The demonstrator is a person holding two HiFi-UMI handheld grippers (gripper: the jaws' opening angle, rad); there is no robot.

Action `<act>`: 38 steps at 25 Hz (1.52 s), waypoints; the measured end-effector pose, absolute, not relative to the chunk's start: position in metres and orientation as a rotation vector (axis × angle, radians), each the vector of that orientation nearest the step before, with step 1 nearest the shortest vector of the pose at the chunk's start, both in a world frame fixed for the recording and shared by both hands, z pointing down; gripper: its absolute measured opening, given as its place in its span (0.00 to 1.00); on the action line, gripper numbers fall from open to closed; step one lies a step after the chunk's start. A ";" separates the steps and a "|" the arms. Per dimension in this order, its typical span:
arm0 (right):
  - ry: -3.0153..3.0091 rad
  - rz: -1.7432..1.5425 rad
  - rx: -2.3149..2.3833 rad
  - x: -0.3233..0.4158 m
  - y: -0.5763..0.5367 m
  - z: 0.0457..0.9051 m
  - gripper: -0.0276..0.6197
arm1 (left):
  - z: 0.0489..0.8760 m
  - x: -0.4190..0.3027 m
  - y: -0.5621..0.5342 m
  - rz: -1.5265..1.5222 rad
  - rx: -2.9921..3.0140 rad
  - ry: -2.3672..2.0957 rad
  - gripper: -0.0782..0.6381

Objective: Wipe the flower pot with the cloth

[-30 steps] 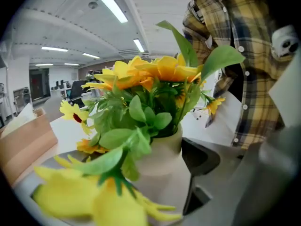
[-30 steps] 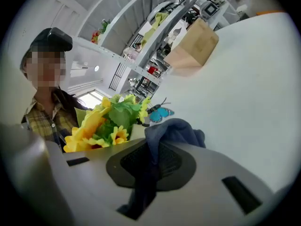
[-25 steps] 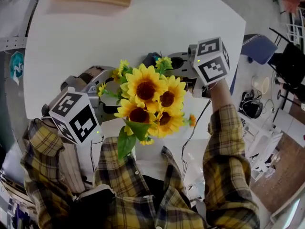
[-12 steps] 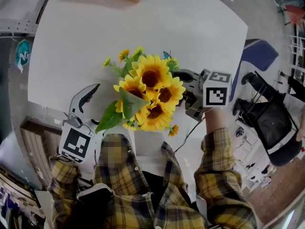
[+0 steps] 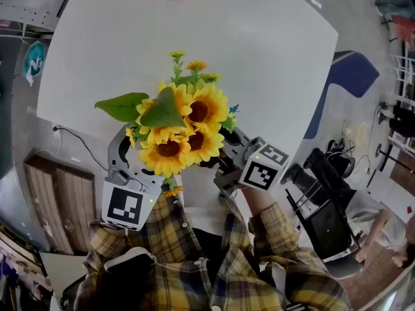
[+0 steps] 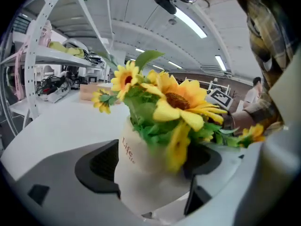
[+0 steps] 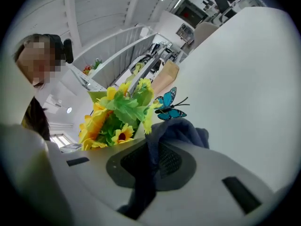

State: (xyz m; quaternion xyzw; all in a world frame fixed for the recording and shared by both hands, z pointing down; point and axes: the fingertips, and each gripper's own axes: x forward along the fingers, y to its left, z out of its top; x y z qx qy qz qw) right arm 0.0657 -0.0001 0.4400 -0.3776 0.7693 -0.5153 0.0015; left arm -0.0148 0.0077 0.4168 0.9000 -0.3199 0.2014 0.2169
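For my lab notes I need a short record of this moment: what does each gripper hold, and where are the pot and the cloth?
left gripper: fingers wide apart, have just been opening; flower pot stands between them, no firm grip evident
right gripper: fingers shut on the dark blue cloth
flower pot: white, filled with sunflowers; a blue butterfly sits among them
surface: white table

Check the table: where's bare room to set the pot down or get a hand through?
Free: the white table beyond the flowers, out to its far and right edges, and the strip left of them. Crowded: the near edge, where the left gripper, jaws just opened wider around the pot, and the right gripper, shut on the cloth, flank the flowers.
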 end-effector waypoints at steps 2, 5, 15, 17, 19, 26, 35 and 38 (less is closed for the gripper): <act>2.352 -1.607 -1.232 0.061 0.004 0.440 0.07 | 0.412 -0.014 0.010 0.537 2.474 -0.922 0.70; 2.294 -1.601 -1.268 0.058 0.004 0.442 0.07 | 0.414 -0.010 0.009 0.531 2.460 -0.951 0.70; 2.336 -1.594 -1.196 0.059 0.007 0.439 0.07 | 0.416 0.004 -0.007 0.562 2.485 -1.068 0.70; 2.350 -1.599 -1.176 0.060 0.007 0.438 0.07 | 0.415 0.005 -0.010 0.584 2.505 -1.066 0.66; 2.360 -1.602 -1.160 0.060 0.004 0.437 0.07 | 0.415 0.005 -0.013 0.596 2.522 -1.038 0.66; 2.413 -1.584 -1.151 0.070 -0.024 0.437 0.07 | 0.417 0.003 -0.016 0.677 2.618 -0.888 0.66; 2.584 -1.609 -1.037 0.094 -0.062 0.440 0.07 | 0.418 0.016 -0.022 0.733 2.795 -0.516 0.66; 2.677 -1.633 -0.946 0.089 -0.071 0.443 0.07 | 0.422 0.012 -0.024 0.746 2.832 -0.381 0.66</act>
